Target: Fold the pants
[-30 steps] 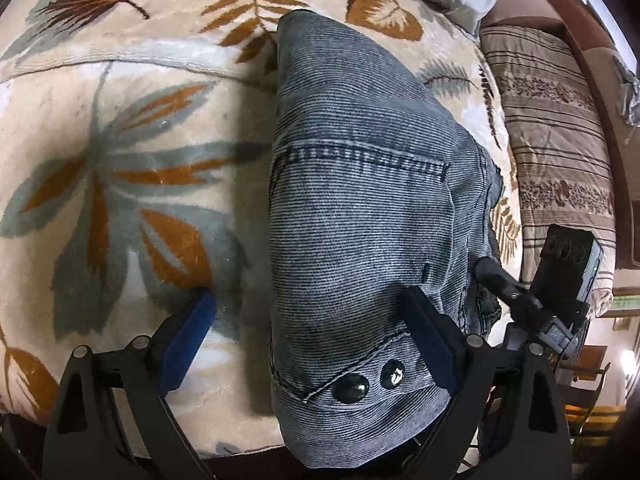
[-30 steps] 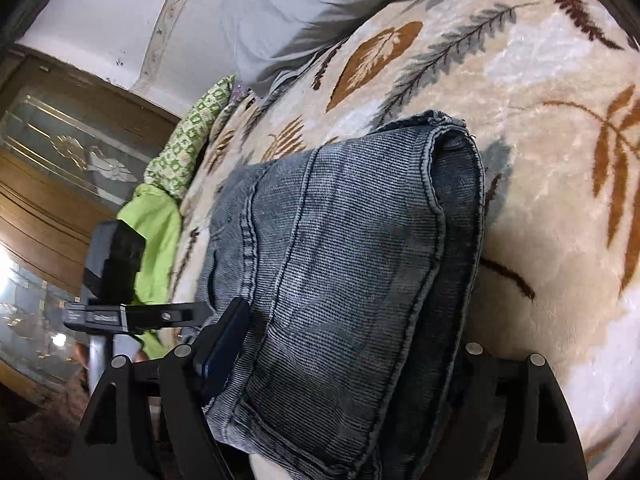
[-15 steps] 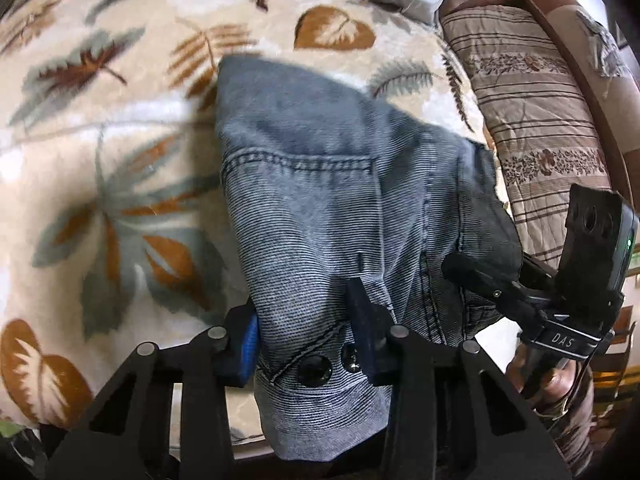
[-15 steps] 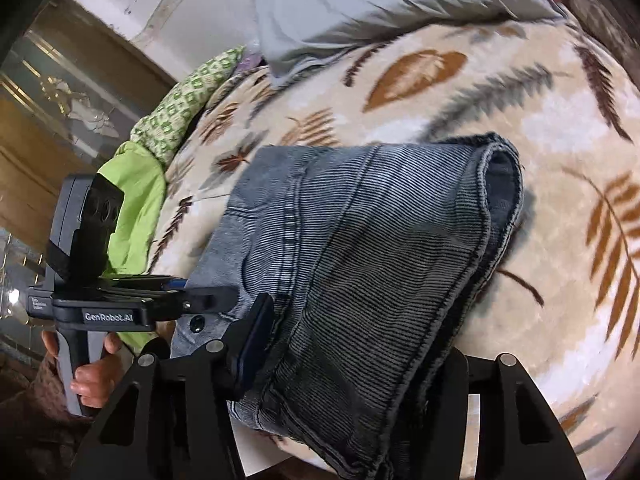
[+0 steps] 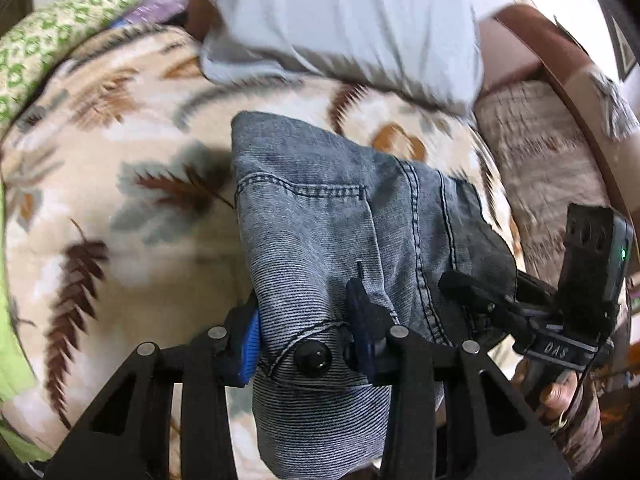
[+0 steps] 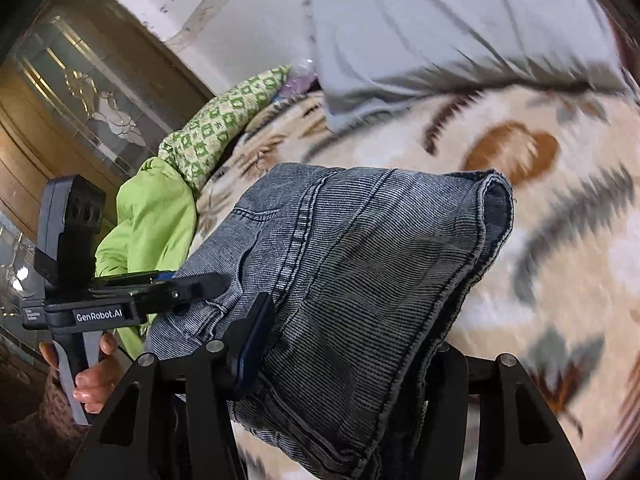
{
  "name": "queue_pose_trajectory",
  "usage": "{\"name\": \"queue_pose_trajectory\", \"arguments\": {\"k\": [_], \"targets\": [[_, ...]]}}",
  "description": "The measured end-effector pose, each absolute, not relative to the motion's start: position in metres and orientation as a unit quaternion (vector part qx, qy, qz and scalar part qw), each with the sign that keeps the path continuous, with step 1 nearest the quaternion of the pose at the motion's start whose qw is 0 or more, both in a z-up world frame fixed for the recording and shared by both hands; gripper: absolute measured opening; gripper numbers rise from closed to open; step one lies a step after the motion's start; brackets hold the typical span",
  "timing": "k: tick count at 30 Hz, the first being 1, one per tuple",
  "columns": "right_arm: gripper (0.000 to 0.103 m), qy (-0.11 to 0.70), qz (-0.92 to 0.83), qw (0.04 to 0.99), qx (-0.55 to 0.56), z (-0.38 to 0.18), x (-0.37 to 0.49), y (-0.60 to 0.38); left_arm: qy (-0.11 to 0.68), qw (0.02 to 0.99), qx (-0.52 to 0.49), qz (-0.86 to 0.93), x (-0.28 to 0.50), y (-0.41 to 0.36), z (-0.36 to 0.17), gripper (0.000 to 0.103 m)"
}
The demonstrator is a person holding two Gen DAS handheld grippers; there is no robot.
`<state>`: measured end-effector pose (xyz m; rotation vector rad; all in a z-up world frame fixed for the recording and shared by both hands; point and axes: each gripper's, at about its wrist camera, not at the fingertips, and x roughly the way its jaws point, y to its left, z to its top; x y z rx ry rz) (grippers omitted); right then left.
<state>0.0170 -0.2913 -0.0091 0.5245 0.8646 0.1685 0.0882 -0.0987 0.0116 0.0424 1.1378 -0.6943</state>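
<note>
Bed blanket [image 5: 120, 240] beneath; folded pants [image 5: 320, 240] clamped at near edge by left gripper [image 5: 306, 344] and right gripper [image 6: 344, 360], length extending away from jaws.

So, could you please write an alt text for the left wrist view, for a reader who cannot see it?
The left gripper is clamped on the near edge of folded grey denim pants, beside a black button, above a cream blanket with a leaf pattern. The right gripper holds the pants' right side; a grey pillow lies behind.
</note>
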Motion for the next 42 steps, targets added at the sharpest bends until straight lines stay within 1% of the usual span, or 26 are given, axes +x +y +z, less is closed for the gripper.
{"name": "queue_pose_trajectory", "arguments": {"k": [4,9,11,14,17,20,21,28,31,34,35,38,40,42], "targets": [[0.056,0.404,0.077,0.877,0.247,-0.018,0.05,-0.286,0.521,0.8,0.02,-0.296,0.117,-0.093,0.005,0.037],[0.056,0.423,0.059,0.871,0.244,-0.047,0.075,-0.285,0.518,0.811,0.061,-0.265,0.13,-0.096,-0.026,0.036],[0.059,0.427,0.054,0.869,0.245,-0.057,0.077,-0.287,0.52,0.809,0.069,-0.264,0.13,-0.099,-0.038,0.036],[0.059,0.44,0.038,0.865,0.236,-0.073,0.076,-0.294,0.524,0.808,0.09,-0.254,0.126,-0.106,-0.055,0.037],[0.061,0.453,0.026,0.861,0.23,-0.088,0.072,-0.296,0.511,0.817,0.097,-0.249,0.121,-0.11,-0.06,0.039],[0.077,0.462,0.007,0.862,0.21,-0.096,0.069,-0.297,0.506,0.821,0.104,-0.244,0.118,-0.113,-0.061,0.041],[0.079,0.462,0.004,0.861,0.212,-0.098,0.067,-0.3,0.506,0.821,0.105,-0.242,0.118,-0.113,-0.062,0.041],[0.086,0.478,-0.02,0.855,0.202,-0.099,0.056,-0.311,0.513,0.82,0.094,-0.235,0.12,-0.11,-0.064,0.043],[0.086,0.487,-0.03,0.852,0.191,-0.097,0.056,-0.311,0.51,0.823,0.105,-0.226,0.117,-0.113,-0.065,0.044],[0.087,0.496,-0.046,0.849,0.176,-0.09,0.054,-0.307,0.512,0.826,0.109,-0.208,0.115,-0.112,-0.064,0.051],[0.087,0.498,-0.051,0.849,0.172,-0.087,0.052,-0.306,0.515,0.827,0.104,-0.201,0.115,-0.109,-0.063,0.056],[0.087,0.494,-0.064,0.852,0.161,-0.071,0.041,-0.299,0.523,0.828,0.076,-0.187,0.114,-0.094,-0.058,0.063],[0.089,0.491,-0.067,0.854,0.158,-0.061,0.031,-0.293,0.529,0.829,0.056,-0.175,0.11,-0.082,-0.054,0.068],[0.091,0.494,-0.061,0.851,0.166,-0.052,0.018,-0.284,0.528,0.832,0.044,-0.164,0.103,-0.07,-0.051,0.077]]}}
